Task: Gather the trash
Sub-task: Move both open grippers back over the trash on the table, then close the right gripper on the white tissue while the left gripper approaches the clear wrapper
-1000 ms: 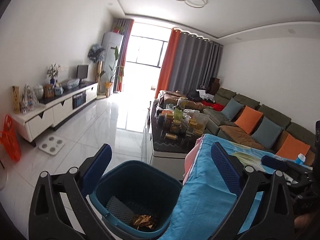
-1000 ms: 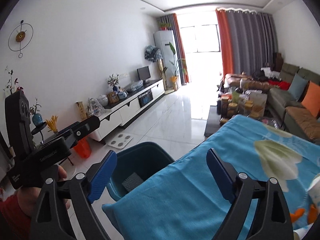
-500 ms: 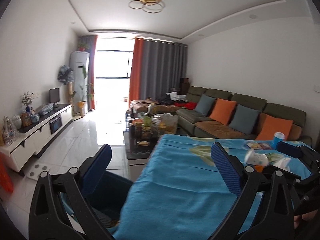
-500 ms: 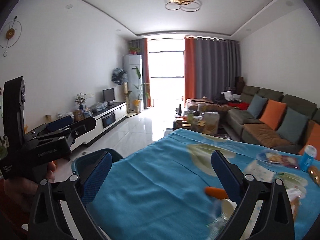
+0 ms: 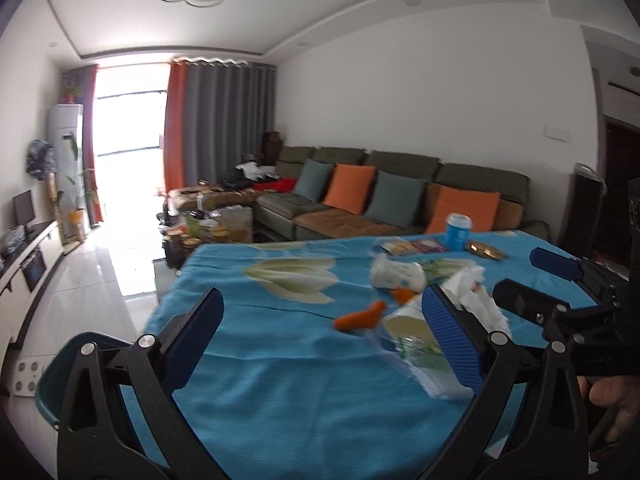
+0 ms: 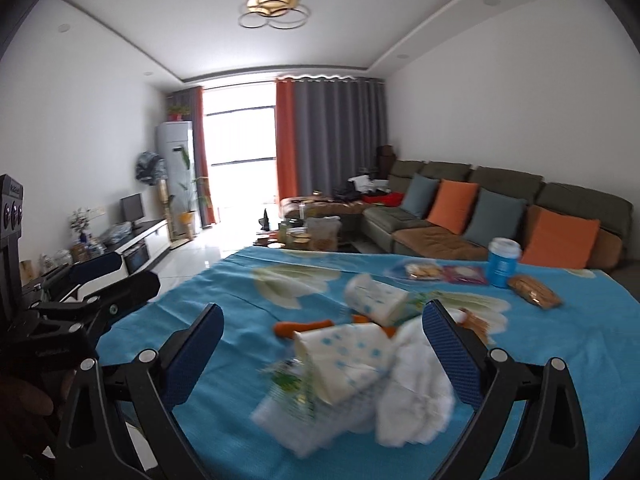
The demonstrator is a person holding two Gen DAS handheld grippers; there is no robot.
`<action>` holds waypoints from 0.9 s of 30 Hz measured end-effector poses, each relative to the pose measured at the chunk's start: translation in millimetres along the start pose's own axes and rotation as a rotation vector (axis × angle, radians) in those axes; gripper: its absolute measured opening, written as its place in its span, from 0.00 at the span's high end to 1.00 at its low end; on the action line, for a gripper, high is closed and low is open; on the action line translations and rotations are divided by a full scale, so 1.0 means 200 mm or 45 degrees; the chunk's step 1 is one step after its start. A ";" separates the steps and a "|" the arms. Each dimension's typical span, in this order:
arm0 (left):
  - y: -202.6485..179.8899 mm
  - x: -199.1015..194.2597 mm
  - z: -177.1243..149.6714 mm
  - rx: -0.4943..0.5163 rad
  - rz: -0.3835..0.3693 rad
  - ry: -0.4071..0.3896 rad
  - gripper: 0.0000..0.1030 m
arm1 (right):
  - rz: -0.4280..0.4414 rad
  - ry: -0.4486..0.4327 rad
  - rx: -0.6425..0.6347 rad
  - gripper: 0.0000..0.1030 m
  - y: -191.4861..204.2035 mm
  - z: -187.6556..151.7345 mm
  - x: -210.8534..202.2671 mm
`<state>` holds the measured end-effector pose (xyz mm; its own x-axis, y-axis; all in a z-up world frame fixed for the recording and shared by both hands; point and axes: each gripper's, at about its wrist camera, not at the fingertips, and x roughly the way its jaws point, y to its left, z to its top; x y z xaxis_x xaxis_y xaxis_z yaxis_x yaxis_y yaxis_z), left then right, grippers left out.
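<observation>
A pile of trash lies on the blue tablecloth (image 6: 224, 364): a dotted paper cup (image 6: 344, 356) on its side, crumpled white tissue (image 6: 416, 396), a clear plastic wrapper (image 6: 288, 400), an orange scrap (image 6: 302, 327) and a second cup (image 6: 376, 298). My right gripper (image 6: 322, 316) stands open just short of the pile, nothing between its pads. My left gripper (image 5: 320, 312) is open too, left of the wrapper (image 5: 416, 344) and the orange scrap (image 5: 360, 318). The teal bin (image 5: 76, 344) shows at the table's left edge.
Farther back on the cloth stand a blue cup (image 6: 502, 262), a bagged bread piece (image 6: 534, 290) and flat snack packets (image 6: 440, 272). A green sofa (image 6: 500, 216) with orange cushions runs behind. A cluttered coffee table (image 5: 208, 232) and a TV cabinet (image 6: 140, 240) flank the tiled floor.
Both views have swung right, from the bin over to the table top. The trash pile has come in front of both grippers. The bin has slid to the lower left.
</observation>
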<state>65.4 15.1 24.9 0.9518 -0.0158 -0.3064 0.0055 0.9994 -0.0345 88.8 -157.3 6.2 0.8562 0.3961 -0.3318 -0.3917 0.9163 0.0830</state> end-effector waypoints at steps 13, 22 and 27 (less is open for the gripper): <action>-0.21 0.25 -0.12 0.031 -0.258 0.181 0.05 | -0.206 0.132 0.164 0.07 -0.33 -0.17 0.00; -0.29 0.46 -0.18 0.025 -0.296 0.323 0.05 | -0.201 0.218 0.213 0.10 -0.38 -0.22 0.13; -0.30 0.56 -0.22 0.014 -0.297 0.391 0.05 | -0.204 0.268 0.231 0.11 -0.40 -0.24 0.17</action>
<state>158.0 -48.8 -48.9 0.7884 -0.2493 -0.5624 0.2158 0.9682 -0.1268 133.7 -218.9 -56.8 0.8061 0.2427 -0.5398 -0.1752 0.9690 0.1739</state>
